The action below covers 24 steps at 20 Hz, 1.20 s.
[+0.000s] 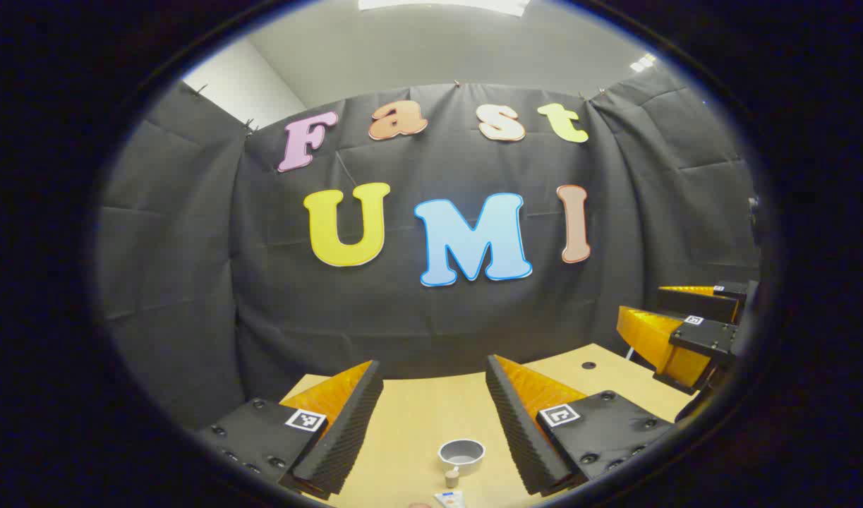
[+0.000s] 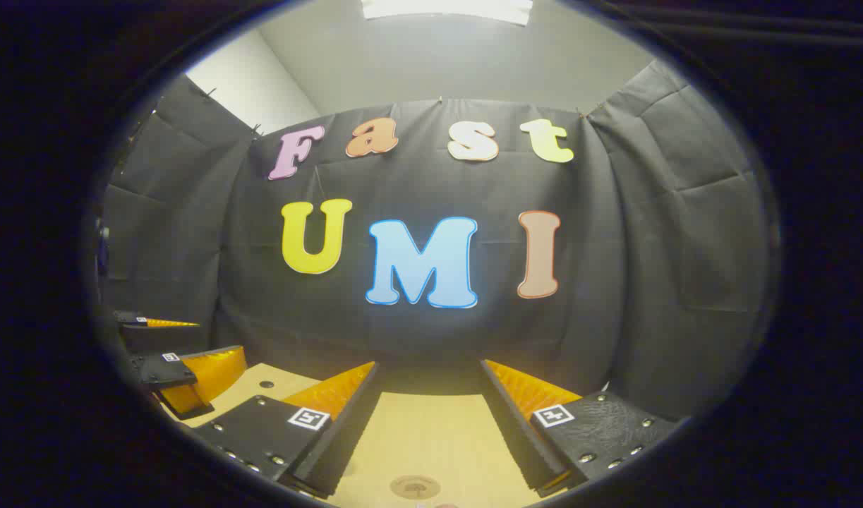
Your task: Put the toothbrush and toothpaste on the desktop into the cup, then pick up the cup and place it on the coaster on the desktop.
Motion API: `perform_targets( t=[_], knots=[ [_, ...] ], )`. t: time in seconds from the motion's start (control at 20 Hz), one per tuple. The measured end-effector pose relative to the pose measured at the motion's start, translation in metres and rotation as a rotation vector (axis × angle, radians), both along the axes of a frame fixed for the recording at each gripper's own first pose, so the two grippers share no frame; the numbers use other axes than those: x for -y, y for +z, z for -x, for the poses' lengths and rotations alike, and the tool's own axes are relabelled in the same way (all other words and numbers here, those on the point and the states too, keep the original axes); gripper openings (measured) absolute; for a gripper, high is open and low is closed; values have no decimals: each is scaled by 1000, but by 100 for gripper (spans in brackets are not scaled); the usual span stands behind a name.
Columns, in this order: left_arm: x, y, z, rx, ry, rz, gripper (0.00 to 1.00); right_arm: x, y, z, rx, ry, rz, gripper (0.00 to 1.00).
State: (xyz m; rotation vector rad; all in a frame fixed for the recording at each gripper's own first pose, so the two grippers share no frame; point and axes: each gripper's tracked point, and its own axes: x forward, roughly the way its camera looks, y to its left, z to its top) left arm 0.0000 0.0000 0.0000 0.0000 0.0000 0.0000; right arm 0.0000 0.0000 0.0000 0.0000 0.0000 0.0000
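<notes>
in the left gripper view, the left tool (image 1: 435, 395) is held up above the counter (image 1: 417, 416) with its two fingers spread wide, and it grasps nothing. down between the fingers stands a small grey cup (image 1: 462, 452) on the counter. just in front of the cup lies the toothpaste (image 1: 451, 490), its cap near the cup. the right tool (image 1: 674, 321) is off to the side, released too. in the right gripper view, the right tool (image 2: 431, 398) is also spread wide and holds nothing. below it, a round coaster (image 2: 415, 486) lies flat on the counter. the left tool (image 2: 173, 353) is far to the side.
</notes>
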Motion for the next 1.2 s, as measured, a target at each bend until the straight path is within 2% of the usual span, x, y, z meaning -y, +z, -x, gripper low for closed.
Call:
perform_targets(
  t=[0.35, 0.9, 1.0, 1.2],
  knots=[
    [-6, 10, -5, 14, 16, -16, 94, -2, -3, -16, -6, 27, -1, 89],
    [0, 10, -10, -5, -8, 27, 95, 0, -6, -14, -16, 31, -24, 89],
    [-1, 9, -12, -5, -7, 26, 92, 0, -6, -14, -11, 33, -26, 89],
    [3, 4, -15, -30, -9, 30, 95, 0, -11, -11, -40, 34, -29, 89]
  ],
)
